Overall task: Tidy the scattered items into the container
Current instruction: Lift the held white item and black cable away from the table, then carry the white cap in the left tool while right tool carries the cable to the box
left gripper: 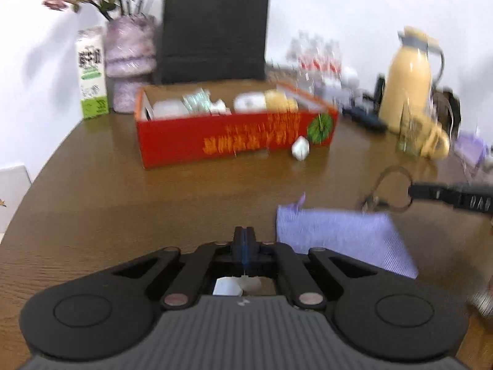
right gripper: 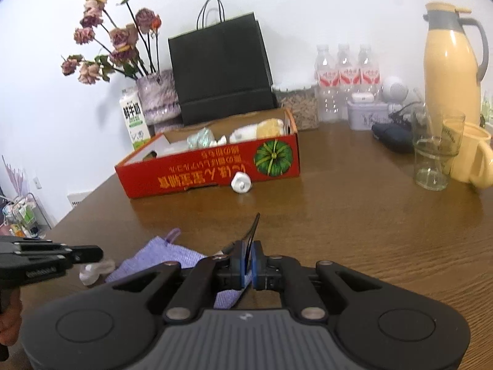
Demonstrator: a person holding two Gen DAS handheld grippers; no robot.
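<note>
The right gripper [right gripper: 249, 260] has its jaws clenched on a thin dark strap [right gripper: 253, 231] that stands up between the pads and leans slightly right, its long axis running away toward the red box [right gripper: 212, 166]. The left gripper [left gripper: 244, 240], angled down over the wooden table [left gripper: 107, 191], is pinched shut with nothing visibly between its pads; a small whitish item [left gripper: 237, 285] lies just beneath it. The purple cloth [left gripper: 342, 237] lies flat between the two grippers, and a crumpled white wad [right gripper: 242, 182] sits against the box front.
</note>
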